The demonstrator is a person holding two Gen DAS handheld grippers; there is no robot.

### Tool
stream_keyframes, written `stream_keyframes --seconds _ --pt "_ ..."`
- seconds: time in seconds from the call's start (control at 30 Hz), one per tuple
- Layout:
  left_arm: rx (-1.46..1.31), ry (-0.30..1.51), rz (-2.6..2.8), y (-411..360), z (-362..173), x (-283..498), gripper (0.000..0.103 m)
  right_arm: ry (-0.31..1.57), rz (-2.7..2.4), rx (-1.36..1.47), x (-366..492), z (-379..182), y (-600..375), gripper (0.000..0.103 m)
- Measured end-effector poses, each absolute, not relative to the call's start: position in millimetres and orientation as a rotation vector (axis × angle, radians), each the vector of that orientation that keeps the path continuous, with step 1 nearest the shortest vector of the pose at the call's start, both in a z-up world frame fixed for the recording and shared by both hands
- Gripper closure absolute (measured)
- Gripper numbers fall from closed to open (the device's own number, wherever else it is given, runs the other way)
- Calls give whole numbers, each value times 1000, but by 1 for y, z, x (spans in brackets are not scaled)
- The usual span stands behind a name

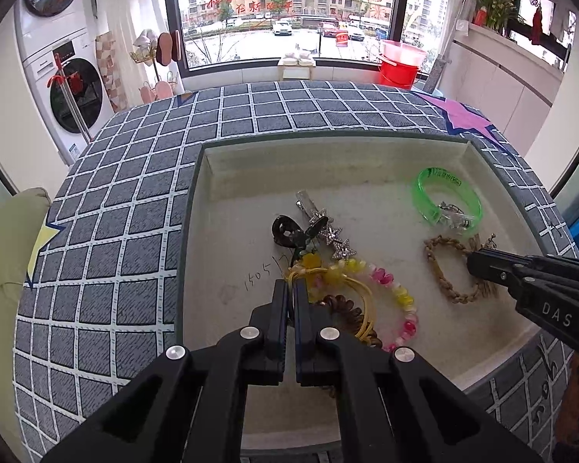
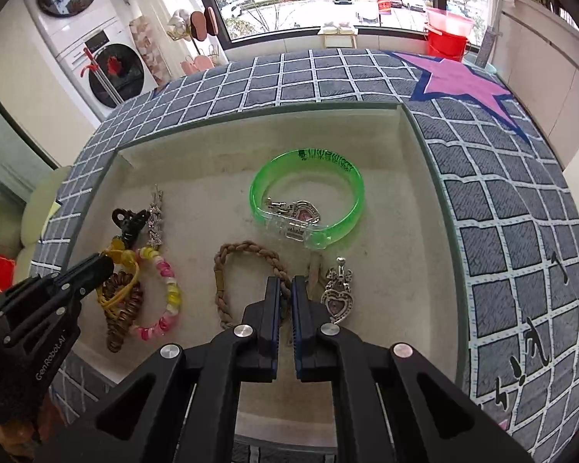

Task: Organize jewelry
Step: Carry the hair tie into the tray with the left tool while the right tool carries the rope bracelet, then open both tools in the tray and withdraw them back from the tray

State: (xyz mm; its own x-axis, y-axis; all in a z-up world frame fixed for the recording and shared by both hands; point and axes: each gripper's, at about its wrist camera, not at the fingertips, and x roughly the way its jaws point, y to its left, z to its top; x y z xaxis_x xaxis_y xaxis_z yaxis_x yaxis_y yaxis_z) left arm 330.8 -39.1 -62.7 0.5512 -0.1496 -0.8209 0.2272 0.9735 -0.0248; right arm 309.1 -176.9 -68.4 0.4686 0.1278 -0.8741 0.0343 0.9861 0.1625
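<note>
Right wrist view: right tongs [image 2: 286,287] clenched on braided bracelet [image 2: 247,281] in tray [image 2: 432,208], left tongs [image 1: 290,289] clenched on yellow cord [image 1: 351,289]; risk: tangled cord drags beaded bracelet [image 1: 393,293] along.

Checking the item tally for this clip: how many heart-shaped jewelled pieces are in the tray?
2. One heart pendant lies just right of the right gripper fingers; another heart piece sits inside the green bangle. More may hide under the left-side pile.
</note>
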Motion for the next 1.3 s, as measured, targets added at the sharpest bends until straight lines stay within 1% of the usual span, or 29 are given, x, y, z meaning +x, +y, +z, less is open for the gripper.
stream_keyframes --seconds 0.17,0.4,0.43,0.47,0.5,0.53,0.57,0.93,1.07,1.3 --pt "93 960 -220 -40 -62 330 88 1094 63 136 308 -67 -172 96" --pt "84 956 -226 -41 -57 326 88 1104 92 179 306 -64 -174 94" --pt "82 955 -224 -40 -57 326 88 1103 100 182 305 -62 -174 86" --pt "78 954 -221 -40 -56 325 88 1101 104 184 304 -61 -174 68" --pt "75 953 -219 -39 -56 325 88 1096 108 186 303 -59 -174 55" --pt "70 953 -217 -39 -55 325 88 1084 107 186 301 -56 -175 37" --pt "68 953 -215 -39 -55 325 88 1071 105 185 300 -53 -175 36" --pt "85 903 -203 -48 -38 325 87 995 66 237 285 -25 -198 36" --pt "77 908 -186 -48 -34 328 87 983 40 262 279 -22 -212 30" --pt "60 894 -166 -41 -23 326 87 975 25 281 275 -22 -223 29"
